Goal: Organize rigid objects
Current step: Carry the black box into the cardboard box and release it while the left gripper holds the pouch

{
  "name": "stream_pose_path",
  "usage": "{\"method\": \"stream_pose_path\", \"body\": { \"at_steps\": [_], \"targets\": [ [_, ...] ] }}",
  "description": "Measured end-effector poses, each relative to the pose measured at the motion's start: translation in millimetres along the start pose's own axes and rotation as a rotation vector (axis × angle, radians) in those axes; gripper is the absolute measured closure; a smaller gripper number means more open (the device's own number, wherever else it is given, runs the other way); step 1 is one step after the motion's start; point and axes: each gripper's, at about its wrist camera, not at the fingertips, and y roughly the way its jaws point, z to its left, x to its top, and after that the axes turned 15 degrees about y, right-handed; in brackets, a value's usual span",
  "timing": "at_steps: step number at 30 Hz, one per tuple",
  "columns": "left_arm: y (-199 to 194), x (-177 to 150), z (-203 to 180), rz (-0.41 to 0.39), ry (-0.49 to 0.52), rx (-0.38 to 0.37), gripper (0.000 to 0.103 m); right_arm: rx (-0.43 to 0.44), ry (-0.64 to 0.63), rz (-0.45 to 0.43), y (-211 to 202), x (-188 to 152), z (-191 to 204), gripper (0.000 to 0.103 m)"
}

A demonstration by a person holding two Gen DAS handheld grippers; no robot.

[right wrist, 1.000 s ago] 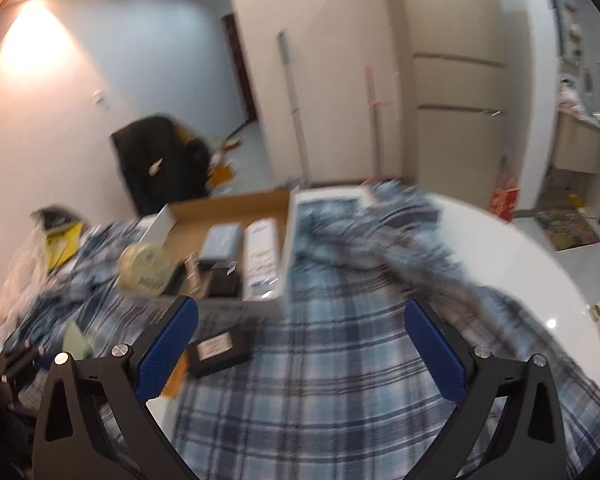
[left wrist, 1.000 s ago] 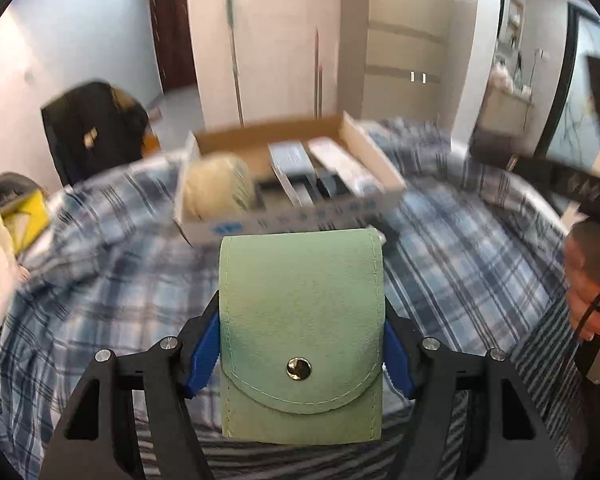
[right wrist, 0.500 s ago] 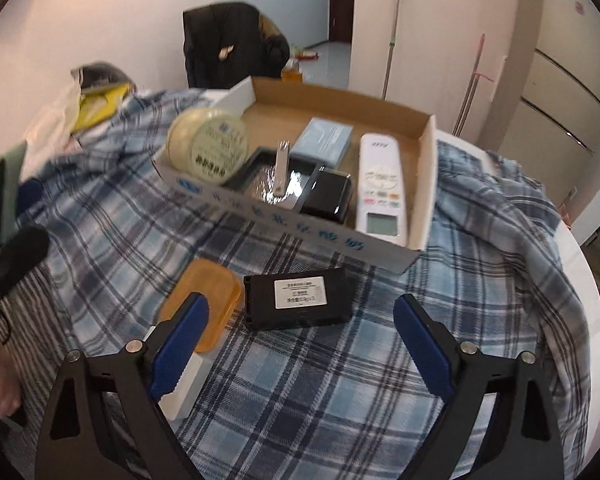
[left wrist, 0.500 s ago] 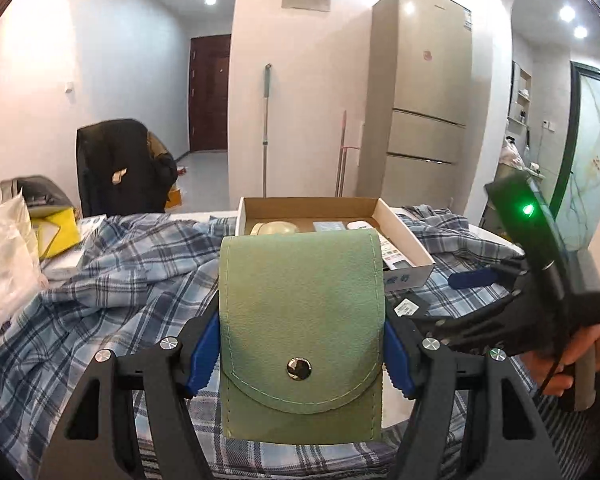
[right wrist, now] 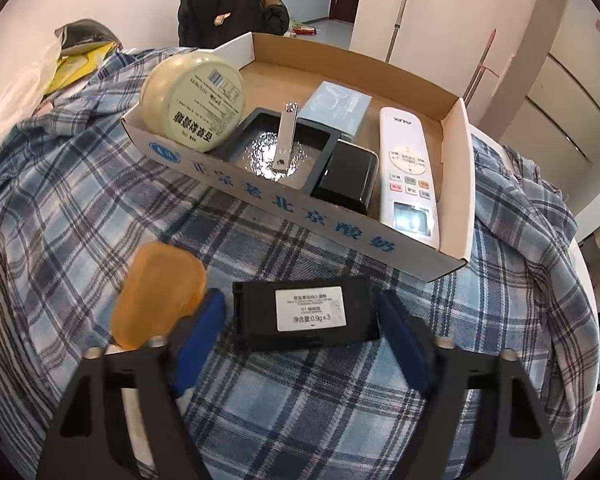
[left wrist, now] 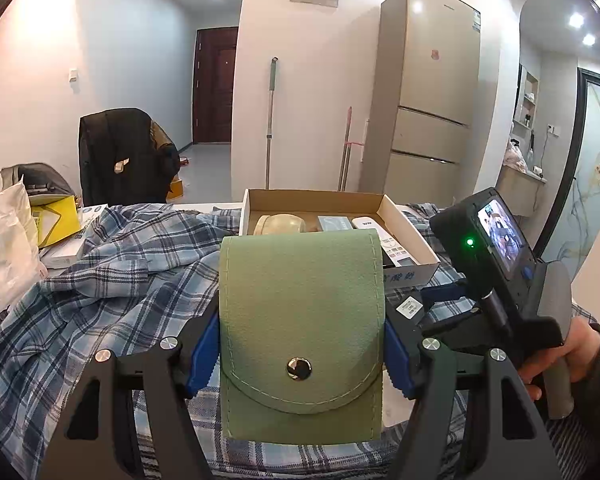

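My left gripper (left wrist: 300, 344) is shut on a green snap pouch (left wrist: 300, 320), held upright above the plaid cloth. My right gripper (right wrist: 300, 332) is open, its blue pads on either side of a black flat box (right wrist: 306, 312) with a white label, close to it but apart. The black box lies on the cloth just in front of the cardboard box (right wrist: 300, 208). That box holds a round cream tin (right wrist: 194, 98), a dark tray with a metal clip (right wrist: 286, 144), a black block (right wrist: 348, 174), a blue packet (right wrist: 338, 106) and a white remote (right wrist: 410, 172).
An amber translucent lid (right wrist: 160, 288) lies left of the black box, beside my right gripper's left finger. The plaid cloth (right wrist: 80, 200) covers the round table. A yellow bag and white plastic bags (left wrist: 16, 232) sit at the left. A chair with a dark jacket (left wrist: 124, 156) stands behind.
My right gripper has moved down and forward, so the black box now lies between its pads. My left gripper still holds the pouch; its view has tilted up slightly.
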Motion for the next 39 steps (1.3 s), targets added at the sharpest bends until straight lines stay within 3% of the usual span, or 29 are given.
{"method": "stream_pose_path", "body": {
  "at_steps": [27, 39],
  "targets": [
    [-9, -1, 3, -0.035, -0.012, 0.061, 0.032, -0.094, 0.172, -0.023, -57, -33, -13, 0.034],
    [-36, 16, 22, -0.091, -0.028, 0.092, 0.032, -0.083, 0.173, -0.101, -90, -12, 3, 0.034]
  ]
}}
